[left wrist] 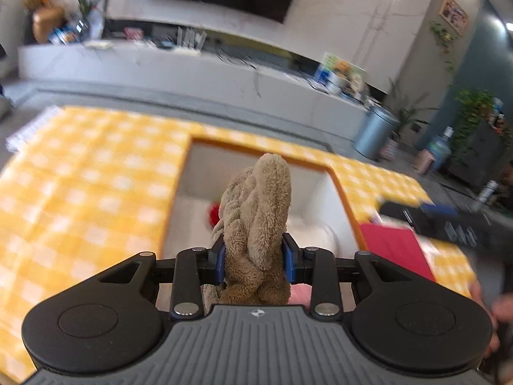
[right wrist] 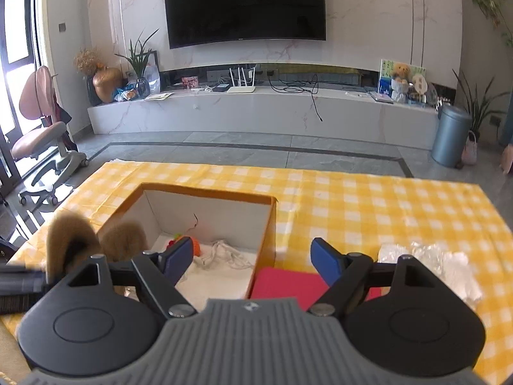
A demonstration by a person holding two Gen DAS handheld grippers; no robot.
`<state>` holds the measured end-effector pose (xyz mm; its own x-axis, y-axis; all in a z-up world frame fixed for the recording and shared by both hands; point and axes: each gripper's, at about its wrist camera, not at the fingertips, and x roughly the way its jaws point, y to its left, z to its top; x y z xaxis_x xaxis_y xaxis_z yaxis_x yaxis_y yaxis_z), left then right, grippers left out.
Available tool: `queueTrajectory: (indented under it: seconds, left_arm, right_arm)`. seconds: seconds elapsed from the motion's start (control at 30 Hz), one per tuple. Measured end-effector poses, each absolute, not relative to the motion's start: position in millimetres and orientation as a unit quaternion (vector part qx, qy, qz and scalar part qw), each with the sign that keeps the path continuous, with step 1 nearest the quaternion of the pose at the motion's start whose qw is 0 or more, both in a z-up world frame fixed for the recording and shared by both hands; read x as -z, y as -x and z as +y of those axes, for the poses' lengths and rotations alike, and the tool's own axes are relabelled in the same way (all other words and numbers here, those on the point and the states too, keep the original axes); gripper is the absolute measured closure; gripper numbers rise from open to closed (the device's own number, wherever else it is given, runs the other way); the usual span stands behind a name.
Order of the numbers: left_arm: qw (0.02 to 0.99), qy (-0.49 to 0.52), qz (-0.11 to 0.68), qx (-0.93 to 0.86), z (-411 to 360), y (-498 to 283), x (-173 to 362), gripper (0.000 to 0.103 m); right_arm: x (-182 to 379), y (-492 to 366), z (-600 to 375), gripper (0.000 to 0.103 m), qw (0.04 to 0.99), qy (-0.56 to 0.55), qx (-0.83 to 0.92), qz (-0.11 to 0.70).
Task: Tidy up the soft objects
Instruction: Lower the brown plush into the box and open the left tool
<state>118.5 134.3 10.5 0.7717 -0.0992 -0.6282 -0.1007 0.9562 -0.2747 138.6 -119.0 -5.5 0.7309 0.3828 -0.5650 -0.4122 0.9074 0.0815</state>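
Brown and fuzzy, the plush toy fills the middle of the left wrist view, clamped between the blue pads of the left gripper and held above the open box. The box sits on a table with a yellow checked cloth; a red item and something white lie inside it, blurred. A red cloth lies just right of the box.

From the right wrist view, the right gripper stands wide open with nothing between its fingers. Below it are the box, with an orange toy and a white cord bundle inside, and the red cloth. The plush toy shows at left, blurred. Crumpled clear plastic lies to the right.
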Motion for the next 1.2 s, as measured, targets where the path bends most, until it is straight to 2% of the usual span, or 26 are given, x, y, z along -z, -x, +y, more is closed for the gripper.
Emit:
queueTrajectory:
  seconds: [0.23,0.37,0.5,0.57,0.63,0.67,0.7,0.8,0.93,1.2]
  left_arm:
    - [0.917,0.152,0.37,-0.01,142,-173,11,0.065]
    - [0.898,0.204,0.39,0.012,156,-189,35,0.067]
    - [0.906,0.173,0.386,0.0,146,-189,36,0.066]
    - [0.914,0.142,0.38,-0.019,137,-186,33,0.064]
    - [0.922,0.1,0.371,-0.044,125,-182,28,0.05]
    - [0.928,0.076,0.358,-0.061,120,-179,25,0.039]
    - [0.935,0.055,0.343,-0.076,114,-174,21,0.036]
    - [0.943,0.044,0.317,-0.087,109,-162,8,0.033]
    - [0.943,0.084,0.308,-0.098,115,-149,-4,0.032]
    - [0.948,0.076,0.29,-0.107,112,-139,-26,0.032]
  right_arm:
    - [21,-140,-131,0.026,0.928,0.001,-0.227,0.296]
    - [26,-142,-141,0.027,0.927,-0.02,-0.232,0.295]
    - [34,-147,-146,0.028,0.922,-0.043,-0.237,0.302]
    - [38,-148,-146,0.028,0.922,-0.044,-0.234,0.304]
    - [40,-150,-147,0.028,0.923,-0.044,-0.229,0.305]
    - [41,-149,-147,0.028,0.923,-0.046,-0.228,0.306]
    - [41,-149,-148,0.028,0.923,-0.05,-0.227,0.308]
    - [39,-149,-150,0.028,0.921,-0.056,-0.231,0.308]
    - [33,-144,-152,0.028,0.924,-0.055,-0.23,0.3]
    - [26,-133,-154,0.028,0.928,-0.048,-0.232,0.287]
